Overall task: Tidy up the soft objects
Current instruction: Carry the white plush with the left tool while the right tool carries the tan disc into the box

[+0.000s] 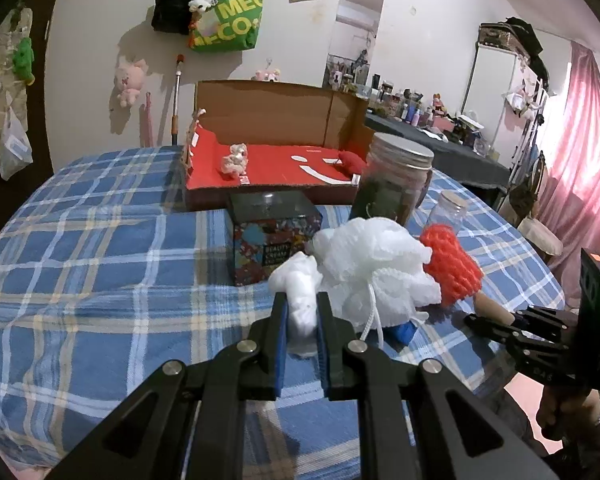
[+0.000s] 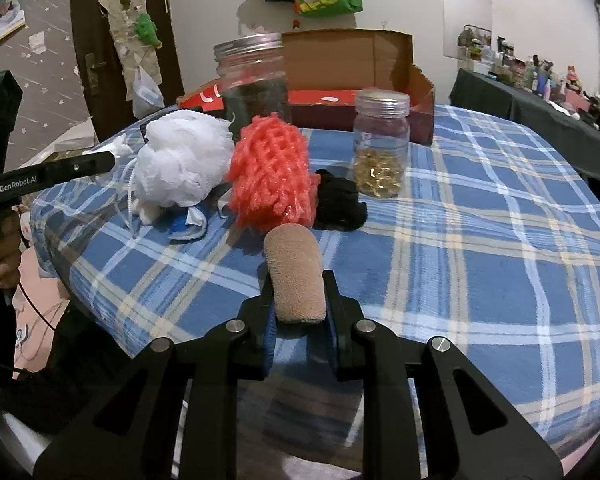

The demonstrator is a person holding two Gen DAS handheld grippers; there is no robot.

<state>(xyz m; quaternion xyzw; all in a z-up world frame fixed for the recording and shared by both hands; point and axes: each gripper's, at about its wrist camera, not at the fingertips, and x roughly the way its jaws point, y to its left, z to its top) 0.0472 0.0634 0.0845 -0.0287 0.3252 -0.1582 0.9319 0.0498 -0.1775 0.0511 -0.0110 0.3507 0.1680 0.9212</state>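
My left gripper (image 1: 301, 299) is shut on a crumpled white wad (image 1: 296, 280), just above the blue plaid cover. A white mesh puff (image 1: 374, 264) lies right beside it, then an orange knitted net piece (image 1: 454, 268). My right gripper (image 2: 299, 277) is shut on a tan terry roll (image 2: 294, 256) in front of the orange piece (image 2: 272, 176). A black soft lump (image 2: 340, 200) lies to the right of the orange piece. The white puff (image 2: 180, 160) partly covers a blue and white item (image 2: 192, 220). The open cardboard box (image 1: 260, 112) with a red floor holds a small pale plush (image 1: 234, 160) and a red soft thing (image 1: 352, 160).
A tall metal-lidded jar (image 1: 396, 176), a small clear jar (image 2: 380, 144) with gold bits and a dark patterned tin (image 1: 272, 236) stand between the soft things and the box. The plaid cover (image 2: 480, 240) drops off at its near edge. A person's hand (image 2: 2, 260) holds the left tool.
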